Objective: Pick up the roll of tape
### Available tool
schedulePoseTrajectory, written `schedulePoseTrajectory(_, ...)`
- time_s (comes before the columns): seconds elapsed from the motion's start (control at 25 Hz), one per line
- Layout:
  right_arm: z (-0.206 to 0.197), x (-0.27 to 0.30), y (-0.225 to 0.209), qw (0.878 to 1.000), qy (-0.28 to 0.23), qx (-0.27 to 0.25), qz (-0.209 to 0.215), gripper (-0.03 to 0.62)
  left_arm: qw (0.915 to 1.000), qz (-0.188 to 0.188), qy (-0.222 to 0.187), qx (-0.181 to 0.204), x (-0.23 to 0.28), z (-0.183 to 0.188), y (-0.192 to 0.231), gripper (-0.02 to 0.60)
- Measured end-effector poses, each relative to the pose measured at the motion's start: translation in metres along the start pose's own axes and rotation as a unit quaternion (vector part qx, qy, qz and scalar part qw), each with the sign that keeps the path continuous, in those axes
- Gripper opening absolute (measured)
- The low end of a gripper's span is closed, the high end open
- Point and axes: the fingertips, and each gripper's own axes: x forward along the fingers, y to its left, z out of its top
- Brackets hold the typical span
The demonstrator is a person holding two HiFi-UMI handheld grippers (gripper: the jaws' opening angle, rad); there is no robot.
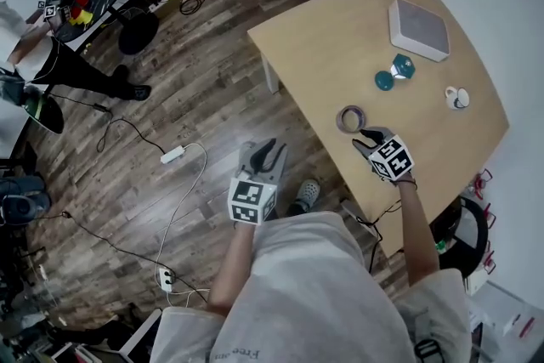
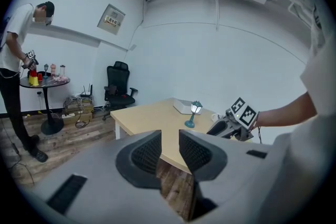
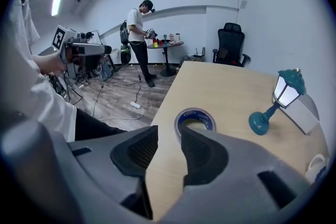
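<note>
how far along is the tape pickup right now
Done: nothing yet; the roll of tape lies flat on the table, not gripped. In hand: the right gripper hangs open just short of the roll, pointing down at it. The left gripper is open and empty, off the table's edge. Remaining: close on the roll and lift it.

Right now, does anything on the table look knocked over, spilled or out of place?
Nothing stands out. The tape lies flat near the table's edge, the lamp stands upright, and the box and mug sit apart, nothing spilled.
</note>
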Motion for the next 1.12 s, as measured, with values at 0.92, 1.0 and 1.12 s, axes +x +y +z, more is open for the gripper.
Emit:
schedulePoseTrajectory(0.92,-0.001,0.056,-0.008,0.996,0.080,0.042,-0.005,0.138,0.9999,-0.009,0.011,0.001,0.006,0.016,0.041,0.098)
schedulePoseTrajectory(1.0,0.001,0.057,-0.011,0.994,0.073,0.075,0.000,0.138,0.9997,-0.020,0.009,-0.005,0.013,0.021,0.042,0.098)
schedulePoseTrajectory(1.12,0.005,0.058,-0.015,0.990,0.071,0.124,-0.002,0.138,0.9991,-0.041,0.013,-0.005,0.022,0.024,0.042,0.097)
